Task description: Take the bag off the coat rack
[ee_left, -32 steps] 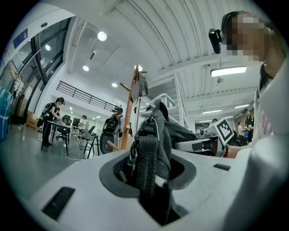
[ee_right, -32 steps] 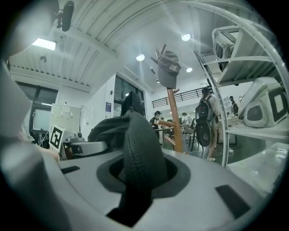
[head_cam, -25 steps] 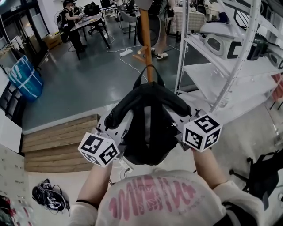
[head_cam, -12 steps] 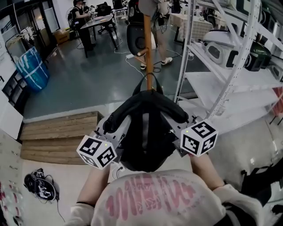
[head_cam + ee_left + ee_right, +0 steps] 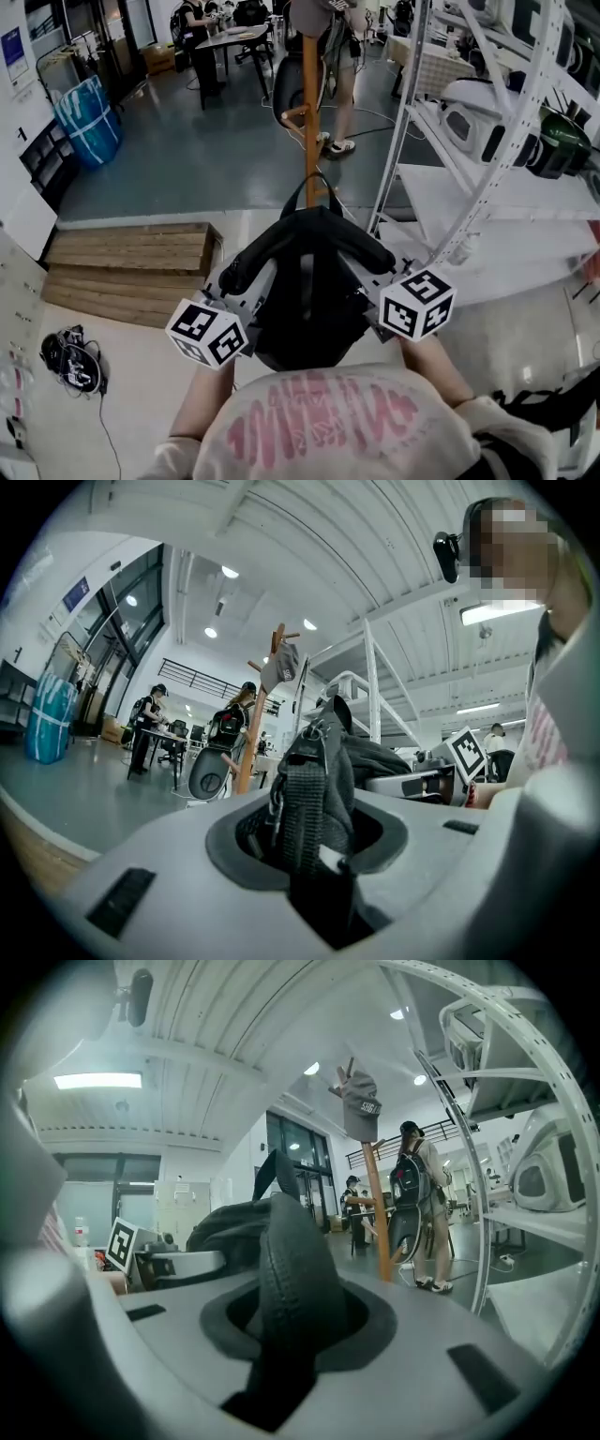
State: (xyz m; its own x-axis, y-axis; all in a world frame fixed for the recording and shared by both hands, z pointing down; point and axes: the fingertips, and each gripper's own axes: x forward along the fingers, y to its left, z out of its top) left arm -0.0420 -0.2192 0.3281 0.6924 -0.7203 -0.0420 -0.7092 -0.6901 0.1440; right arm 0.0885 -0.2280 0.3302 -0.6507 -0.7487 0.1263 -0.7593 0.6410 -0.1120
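Black bag [image 5: 306, 281] in both jaws

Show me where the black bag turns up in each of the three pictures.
Head view: bag at centre, low in the picture.
Left gripper view: bag at centre, its strap rising out of the jaws.
Right gripper view: bag at centre, in the jaws.
Shared landmark: the coat rack, standing beyond the bag.

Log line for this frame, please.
left gripper: shut on black fabric backpack strap | right gripper: shut on its padded strap | backpack: clear of orange wooden coat rack
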